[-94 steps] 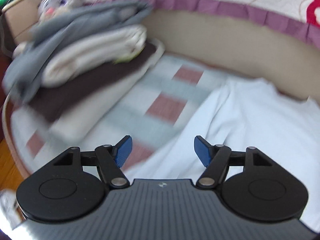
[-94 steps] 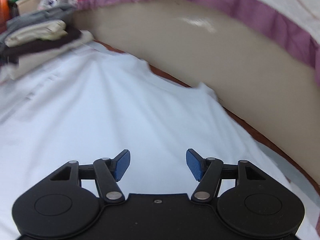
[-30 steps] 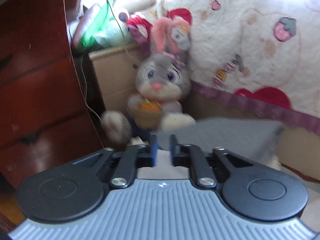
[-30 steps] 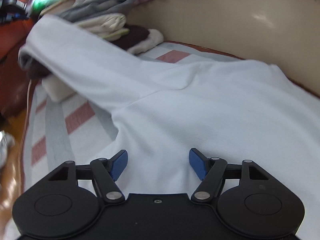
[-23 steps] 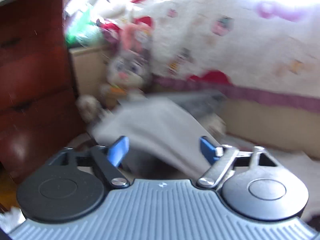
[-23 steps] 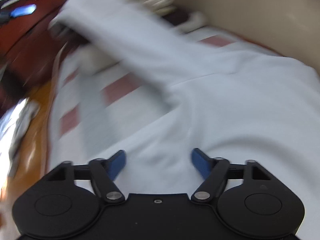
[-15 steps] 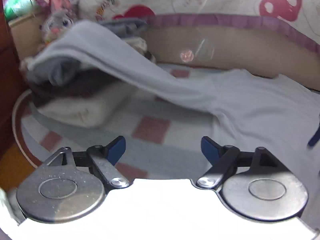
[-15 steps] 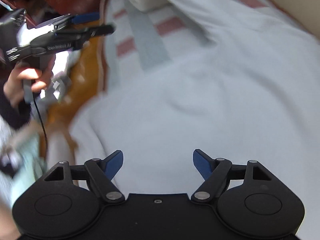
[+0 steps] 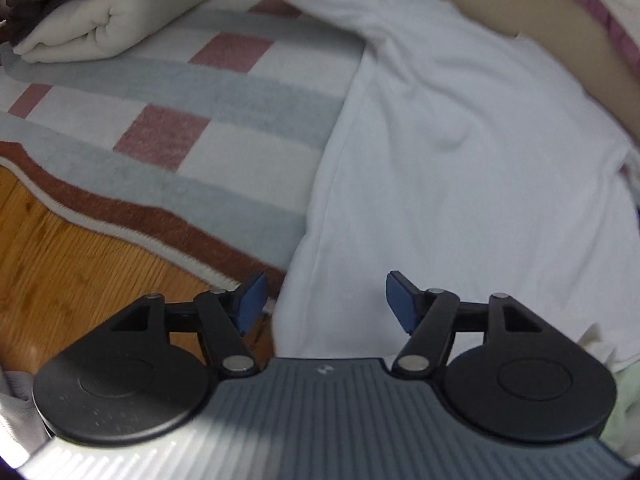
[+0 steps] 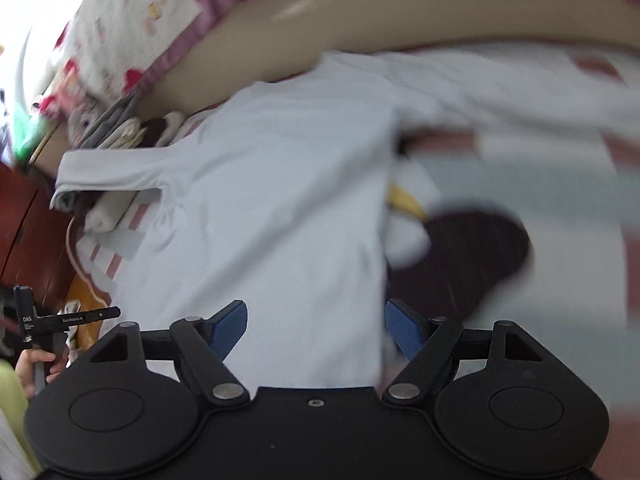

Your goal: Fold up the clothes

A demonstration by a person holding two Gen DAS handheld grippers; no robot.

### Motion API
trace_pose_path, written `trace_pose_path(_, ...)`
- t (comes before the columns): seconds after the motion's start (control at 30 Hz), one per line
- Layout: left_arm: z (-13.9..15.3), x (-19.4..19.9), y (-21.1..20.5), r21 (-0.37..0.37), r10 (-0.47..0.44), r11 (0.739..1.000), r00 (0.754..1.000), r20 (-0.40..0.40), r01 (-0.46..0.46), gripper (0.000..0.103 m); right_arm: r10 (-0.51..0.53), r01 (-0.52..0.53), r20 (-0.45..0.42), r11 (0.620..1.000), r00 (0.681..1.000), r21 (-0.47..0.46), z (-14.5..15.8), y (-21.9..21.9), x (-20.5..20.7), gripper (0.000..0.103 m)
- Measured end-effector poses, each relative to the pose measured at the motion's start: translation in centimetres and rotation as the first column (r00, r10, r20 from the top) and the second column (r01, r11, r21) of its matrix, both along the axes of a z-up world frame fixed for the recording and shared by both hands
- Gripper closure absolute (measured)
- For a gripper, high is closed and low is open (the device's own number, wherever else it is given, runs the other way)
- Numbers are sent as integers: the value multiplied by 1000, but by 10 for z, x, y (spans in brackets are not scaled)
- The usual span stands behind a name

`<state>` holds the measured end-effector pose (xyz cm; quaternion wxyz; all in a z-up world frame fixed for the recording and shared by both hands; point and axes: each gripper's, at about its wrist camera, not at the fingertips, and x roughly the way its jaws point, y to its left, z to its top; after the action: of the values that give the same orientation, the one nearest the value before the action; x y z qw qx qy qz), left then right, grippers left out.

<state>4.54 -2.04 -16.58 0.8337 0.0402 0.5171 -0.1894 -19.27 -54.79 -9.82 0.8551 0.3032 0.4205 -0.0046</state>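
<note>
A white long-sleeved shirt (image 9: 460,152) lies spread on a checked rug (image 9: 224,92). One sleeve (image 10: 108,172) is draped up over a stack of folded clothes (image 9: 100,20) at the left. My left gripper (image 9: 322,300) hovers open over the shirt's near left hem corner, with nothing between its blue pads. The right wrist view shows the whole shirt (image 10: 280,216) from higher up, and my right gripper (image 10: 316,330) is open above the shirt's lower right edge, holding nothing.
Wooden floor (image 9: 80,256) borders the rug at the near left. A tan bed side (image 10: 360,20) with a patterned quilt runs behind. Dark brown and yellow garments (image 10: 472,256) lie right of the shirt. A hand holding the other gripper's handle (image 10: 40,328) shows at far left.
The left gripper let go of the sleeve on the folded stack, then dropped back to the shirt's near hem. The right gripper pulled back and up, now seeing the whole shirt.
</note>
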Motion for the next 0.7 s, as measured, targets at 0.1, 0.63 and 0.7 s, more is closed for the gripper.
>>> trace_pose_path(0.1,-1,3,-1,-2,13,1000,1000,-20,-13,25,-93,95,-36,993,995,71,-25,12,-33,22)
trace_pose_path(0.63,43,-40,-30,115,-134,986,986,103,122,97,-136,75,253,969,958,236,7,29,-63,98)
trace_pose_path(0.7,67,-44,-9,23,-64,998,991,120,62,98,-138,64,306,969,942,239,24,27,-73,98)
